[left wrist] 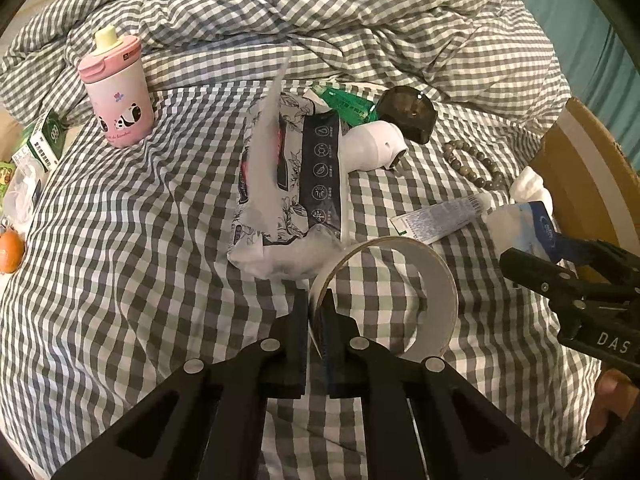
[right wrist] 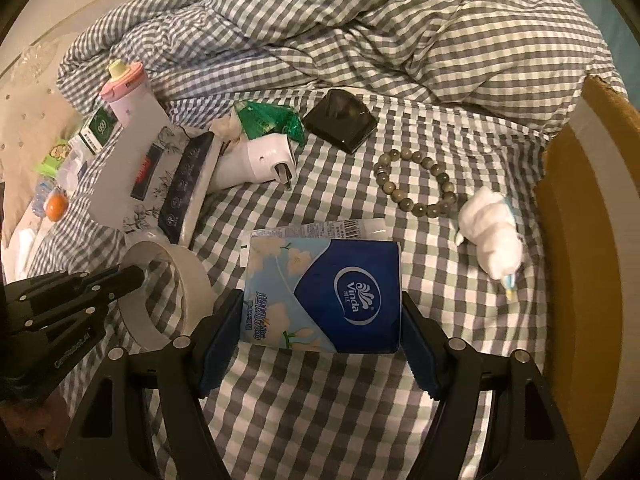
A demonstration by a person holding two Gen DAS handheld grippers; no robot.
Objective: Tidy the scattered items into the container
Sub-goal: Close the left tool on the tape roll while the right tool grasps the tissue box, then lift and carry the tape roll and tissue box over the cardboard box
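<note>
- Bed with a gray-white checked sheet (left wrist: pixel 120 272), rumpled duvet (left wrist: pixel 340 20) at the back, cardboard box (right wrist: pixel 580 240) at the right edge, only one wall and flap in view.
- Left gripper (left wrist: pixel 317 312): jaws pressed nearly together, pinching the wall of the clear tape roll (left wrist: pixel 384 292); whether the roll is off the sheet, hard to tell.
- Right gripper (right wrist: pixel 320 320): jaws spread wide around the blue Vinda tissue pack (right wrist: pixel 332 296), pads at both sides of it; real squeeze unclear.
- Tissue pack covers most of a white tube (right wrist: pixel 344 230); only its barcode end shows.
- Big tissue packet (left wrist: pixel 288 184) with one sheet standing up hides part of the white plug-in device (left wrist: pixel 372 144) and green wrapper (left wrist: pixel 344 104).
- Dark glossy case (right wrist: pixel 340 120) and bead bracelet (right wrist: pixel 416 184) lie apart, in the open.
- White plush toy (right wrist: pixel 492 236) just beside the box.
- Left edge: pink panda bottle (left wrist: pixel 118 92), green-white 999 box (left wrist: pixel 44 140), orange ball (left wrist: pixel 10 252), rest blurred clutter.
</note>
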